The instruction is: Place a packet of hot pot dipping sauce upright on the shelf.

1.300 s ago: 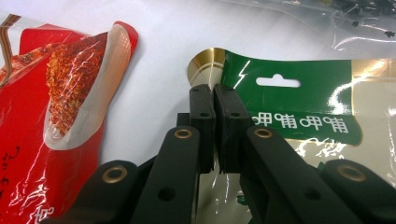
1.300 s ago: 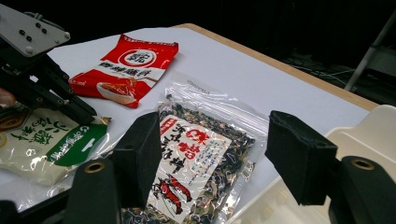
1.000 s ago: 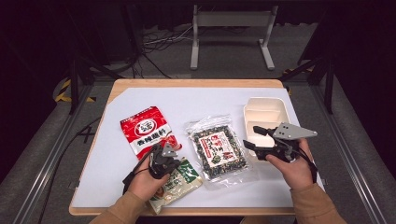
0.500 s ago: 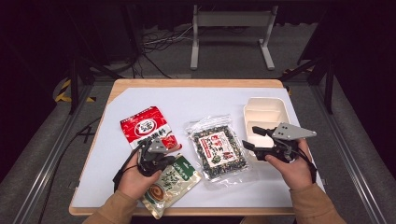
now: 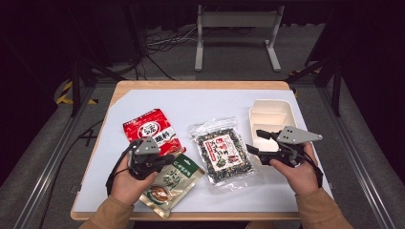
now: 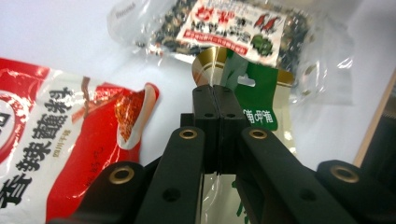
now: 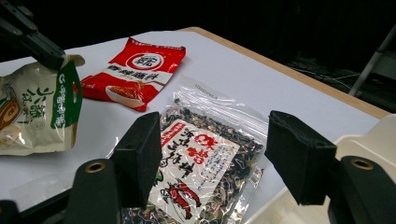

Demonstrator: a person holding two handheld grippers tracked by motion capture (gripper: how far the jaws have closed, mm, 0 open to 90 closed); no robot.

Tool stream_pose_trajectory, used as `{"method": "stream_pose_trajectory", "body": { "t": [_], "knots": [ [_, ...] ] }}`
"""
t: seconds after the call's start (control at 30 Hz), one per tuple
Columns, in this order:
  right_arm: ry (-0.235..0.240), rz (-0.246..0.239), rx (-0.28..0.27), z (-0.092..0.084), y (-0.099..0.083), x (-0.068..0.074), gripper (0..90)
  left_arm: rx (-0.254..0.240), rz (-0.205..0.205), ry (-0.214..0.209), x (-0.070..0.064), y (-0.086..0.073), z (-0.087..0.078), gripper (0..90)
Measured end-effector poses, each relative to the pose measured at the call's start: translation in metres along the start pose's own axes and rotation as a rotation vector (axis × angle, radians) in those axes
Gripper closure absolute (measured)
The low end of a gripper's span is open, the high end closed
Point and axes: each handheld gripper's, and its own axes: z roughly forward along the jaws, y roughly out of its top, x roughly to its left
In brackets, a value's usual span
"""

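Now my left gripper (image 6: 215, 100) has its jaws pressed together on the top edge of the green and cream plastic food pouch (image 5: 171, 183), right by its hang hole. The pouch sits at the near left of the white table (image 5: 200, 102), by my left hand (image 5: 129, 179), and I think its top end is tipped up off the table. So I think the step in hand is picking this pouch up.

Just past it on the far side lies the red shiny snack bag (image 5: 152, 132), flat on the table. To the right lies the clear bag of dark dried bits with a red and white label (image 5: 222, 155).

My right gripper (image 7: 210, 154) has its jaws spread wide with nothing between them. It hangs over the right edge of the clear bag, close to the cream lunch box tray (image 5: 272, 119) at the far right.

Next, I think I must lift the pouch free and carry it right to the tray. It is floppy, so I must keep the pinch tight.
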Motion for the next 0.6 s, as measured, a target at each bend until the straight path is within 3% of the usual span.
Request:
{"method": "stream_pose_trajectory", "body": {
  "t": [0.27,0.6],
  "knots": [
    [0.015,-0.013,-0.008,0.000,0.004,0.006,36.7,-0.087,0.011,-0.010,-0.004,0.009,-0.021,89.7],
    [0.043,-0.018,-0.010,0.003,0.008,0.014,36.7,-0.255,0.033,0.065,-0.011,0.015,-0.043,89.8]
  ]
}}
